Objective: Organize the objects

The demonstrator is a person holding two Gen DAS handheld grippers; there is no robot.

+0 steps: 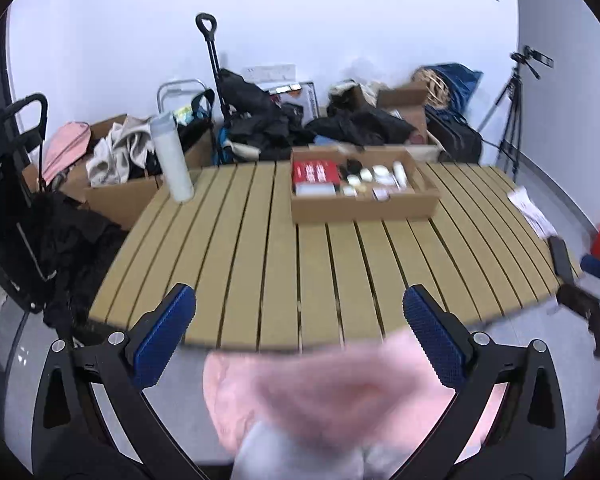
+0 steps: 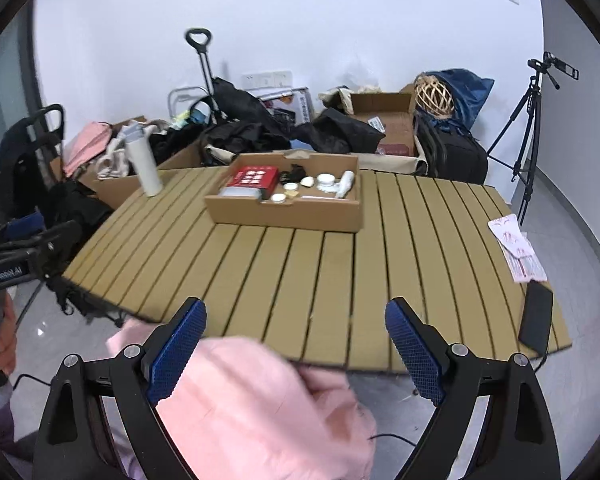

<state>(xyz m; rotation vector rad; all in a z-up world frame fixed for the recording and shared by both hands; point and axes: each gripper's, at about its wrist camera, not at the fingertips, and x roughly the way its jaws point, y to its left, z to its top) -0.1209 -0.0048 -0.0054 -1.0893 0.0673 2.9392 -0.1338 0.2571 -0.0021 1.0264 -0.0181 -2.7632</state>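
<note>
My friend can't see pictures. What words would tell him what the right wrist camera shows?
An open right gripper with blue pads hovers over the near edge of a slatted wooden table. A cardboard box holding a red packet and small white jars sits further back, a white bottle to its left.

The desk (image 2: 300,272) is a tan slatted top with dark gaps running between its boards. Toward its far middle sits an open cardboard box (image 2: 284,210), shallow, with a red package and several small white items inside. At the far left corner a tall white bottle (image 2: 143,166) stands upright, well apart from the box. Along the right edge lies a printed paper sheet (image 2: 518,250), partly overhanging, and just nearer than it a black phone (image 2: 536,320) lies flat at the near right corner.
</note>
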